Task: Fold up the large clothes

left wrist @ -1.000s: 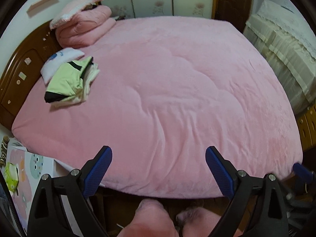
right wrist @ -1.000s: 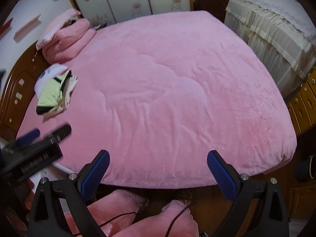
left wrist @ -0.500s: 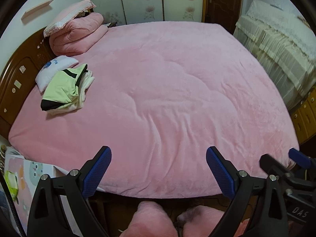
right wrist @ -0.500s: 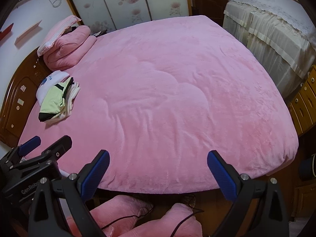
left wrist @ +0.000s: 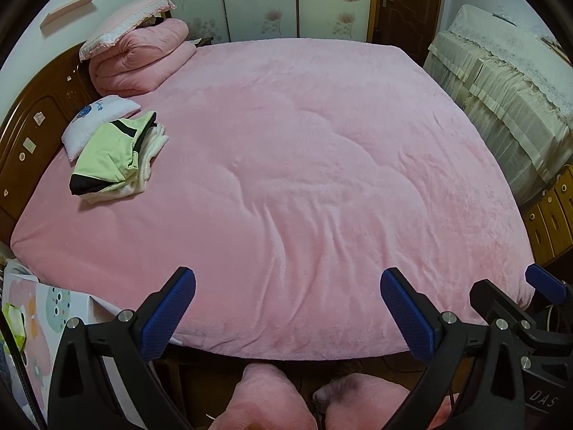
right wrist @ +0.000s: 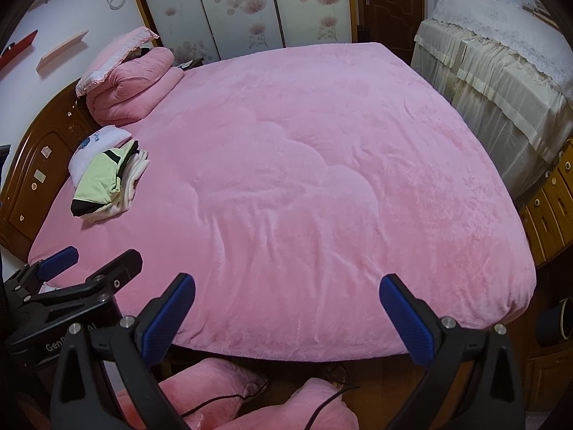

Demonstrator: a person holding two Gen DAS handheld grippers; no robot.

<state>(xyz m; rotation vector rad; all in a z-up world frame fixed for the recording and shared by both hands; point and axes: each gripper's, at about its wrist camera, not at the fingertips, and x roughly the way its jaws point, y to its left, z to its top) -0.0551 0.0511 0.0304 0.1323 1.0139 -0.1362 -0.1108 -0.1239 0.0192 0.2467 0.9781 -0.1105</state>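
A stack of folded clothes [left wrist: 114,159], light green with black trim on top of cream pieces, lies at the left of the pink bed [left wrist: 304,179] next to a small white pillow [left wrist: 96,122]. The stack also shows in the right wrist view [right wrist: 105,184]. My left gripper [left wrist: 286,308] is open and empty, held above the bed's near edge. My right gripper [right wrist: 286,311] is open and empty, beside it to the right. Each gripper shows at the edge of the other's view.
A folded pink quilt [left wrist: 139,61] with a pillow on top sits by the wooden headboard [left wrist: 32,125]. A cream-covered cabinet [left wrist: 501,82] stands on the right, wooden drawers [left wrist: 551,211] below it. Pink slippers [left wrist: 265,397] show at the floor.
Both grippers have risen and tilted up a little, so more of the far wall shows. The right gripper has come further into the left wrist view. Both jaws stay open.
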